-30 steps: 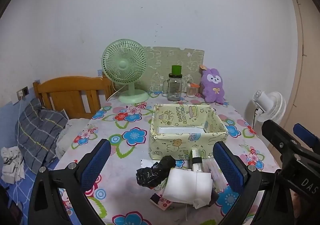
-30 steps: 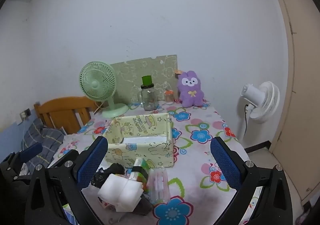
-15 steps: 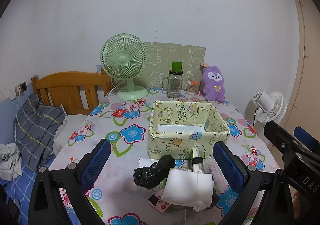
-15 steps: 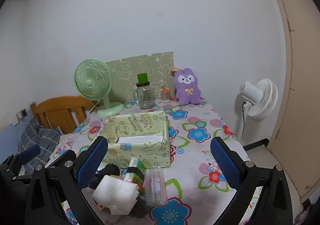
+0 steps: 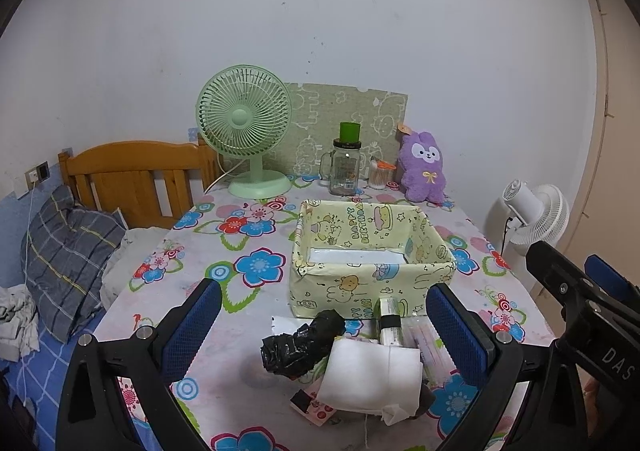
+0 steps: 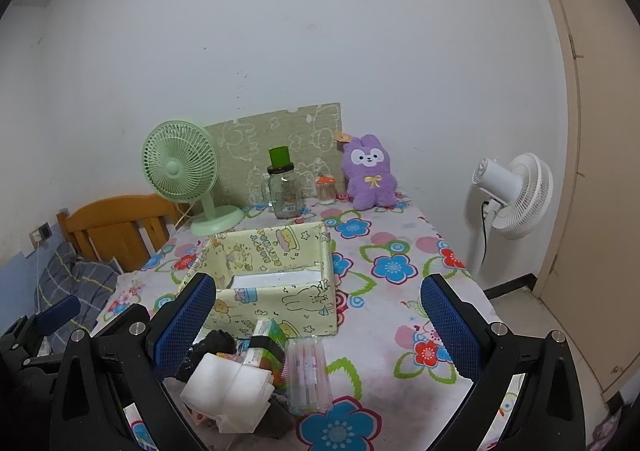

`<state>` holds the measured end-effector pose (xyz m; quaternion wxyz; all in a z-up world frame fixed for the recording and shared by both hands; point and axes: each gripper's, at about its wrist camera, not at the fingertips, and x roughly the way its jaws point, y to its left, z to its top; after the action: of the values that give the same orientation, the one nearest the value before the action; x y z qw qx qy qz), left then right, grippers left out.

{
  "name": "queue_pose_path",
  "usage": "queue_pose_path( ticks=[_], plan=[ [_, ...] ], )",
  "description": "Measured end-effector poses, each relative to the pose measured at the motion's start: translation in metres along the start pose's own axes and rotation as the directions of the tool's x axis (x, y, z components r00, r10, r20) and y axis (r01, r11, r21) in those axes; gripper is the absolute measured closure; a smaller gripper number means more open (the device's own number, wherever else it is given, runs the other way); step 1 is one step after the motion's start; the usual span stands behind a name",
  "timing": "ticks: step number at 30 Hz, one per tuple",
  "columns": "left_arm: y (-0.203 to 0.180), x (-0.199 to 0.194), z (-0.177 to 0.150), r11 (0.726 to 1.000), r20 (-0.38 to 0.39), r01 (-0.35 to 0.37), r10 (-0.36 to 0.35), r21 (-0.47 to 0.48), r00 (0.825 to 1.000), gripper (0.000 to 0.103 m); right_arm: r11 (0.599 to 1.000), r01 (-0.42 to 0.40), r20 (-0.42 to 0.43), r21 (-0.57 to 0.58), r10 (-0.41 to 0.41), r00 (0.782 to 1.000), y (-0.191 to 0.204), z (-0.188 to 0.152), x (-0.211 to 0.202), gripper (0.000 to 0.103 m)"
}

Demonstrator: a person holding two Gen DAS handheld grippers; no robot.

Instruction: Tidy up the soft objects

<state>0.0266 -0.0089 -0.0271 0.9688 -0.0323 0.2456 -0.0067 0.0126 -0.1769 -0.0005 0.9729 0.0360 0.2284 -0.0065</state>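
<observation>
Both grippers hang above the near edge of a table covered in a flowered cloth (image 5: 256, 263). The left gripper (image 5: 326, 325) has its blue-padded fingers spread wide apart and grips nothing. The right gripper (image 6: 318, 321) is likewise spread wide and empty.

The soft objects lie in a pile at lower centre of the left view, just in front of a yellow patterned box (image 5: 370, 251): a white foam block (image 5: 372, 377), a crumpled black bag (image 5: 302, 343) touching its left side, a black-banded tube (image 5: 390, 323) and a clear packet (image 5: 426, 343) to the right. The box stands open at centre frame; a flat white sheet lies on its floor.

At the far edge of the table, upper centre, stand a green desk fan (image 5: 246, 131), a glass jar with a green lid (image 5: 346, 163) and a purple plush rabbit (image 5: 424, 167). A white floor fan (image 6: 514, 195) stands beyond the table at right of the right view.
</observation>
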Motion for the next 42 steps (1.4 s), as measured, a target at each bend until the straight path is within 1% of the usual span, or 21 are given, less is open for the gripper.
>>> queue_pose_path(
  ticks=[42],
  plan=[
    [0.0008,-0.0011,0.0022,1.000,-0.003,0.000,0.000,0.002,1.000,0.000,1.000,0.011,-0.004,-0.026,-0.011,1.000,-0.0003,0.0002,-0.0026,0.000]
  ],
)
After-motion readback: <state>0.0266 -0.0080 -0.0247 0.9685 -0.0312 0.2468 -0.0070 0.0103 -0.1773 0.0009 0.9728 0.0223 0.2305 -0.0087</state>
